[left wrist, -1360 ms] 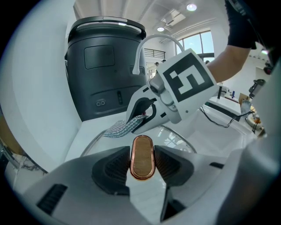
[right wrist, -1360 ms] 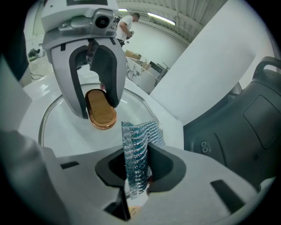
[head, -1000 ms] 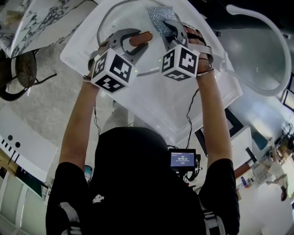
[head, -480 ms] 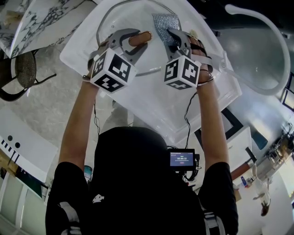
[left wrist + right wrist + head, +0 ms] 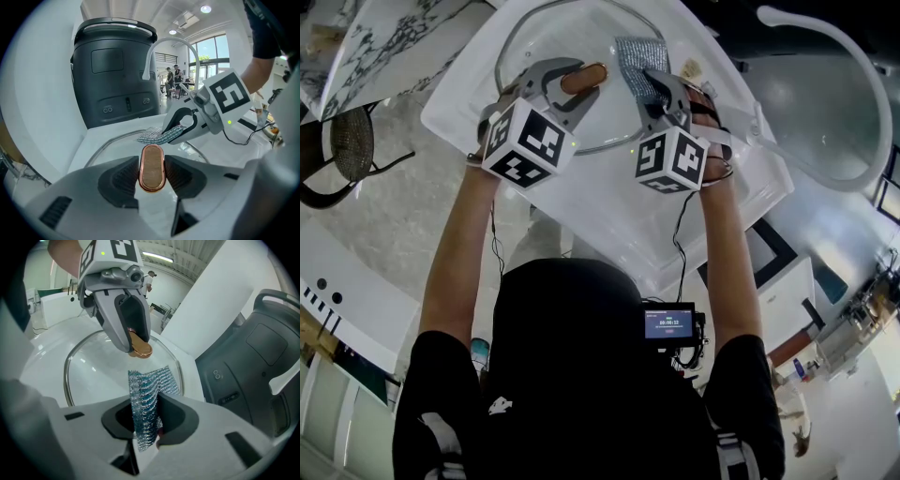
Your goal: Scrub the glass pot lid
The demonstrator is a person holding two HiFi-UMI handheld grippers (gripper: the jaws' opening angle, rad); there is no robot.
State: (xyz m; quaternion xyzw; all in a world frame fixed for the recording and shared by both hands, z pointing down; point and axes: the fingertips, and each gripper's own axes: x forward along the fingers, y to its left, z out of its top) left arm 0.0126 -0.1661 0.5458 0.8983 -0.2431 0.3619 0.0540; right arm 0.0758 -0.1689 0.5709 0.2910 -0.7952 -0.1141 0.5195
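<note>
The glass pot lid (image 5: 546, 36) lies on a white basin (image 5: 609, 206), its steel rim (image 5: 108, 143) showing in the left gripper view. My left gripper (image 5: 581, 80) is shut on the lid's copper knob (image 5: 152, 168), pads pressed against both sides. My right gripper (image 5: 652, 82) is shut on a silvery mesh scrub cloth (image 5: 150, 390). The cloth (image 5: 636, 58) hangs over the right part of the glass (image 5: 93, 376), just right of the knob (image 5: 140, 350). I cannot tell whether the cloth touches the glass.
A curved white faucet (image 5: 853, 94) arches to the right of the basin. A dark grey appliance (image 5: 112, 70) stands behind the lid. A marble tabletop (image 5: 356, 47) and a wire chair (image 5: 347, 141) are at the left. People stand far off in the background.
My right gripper and the cloth have shifted a little to the right and nearer across the lid. The left gripper has stayed still on the knob.
</note>
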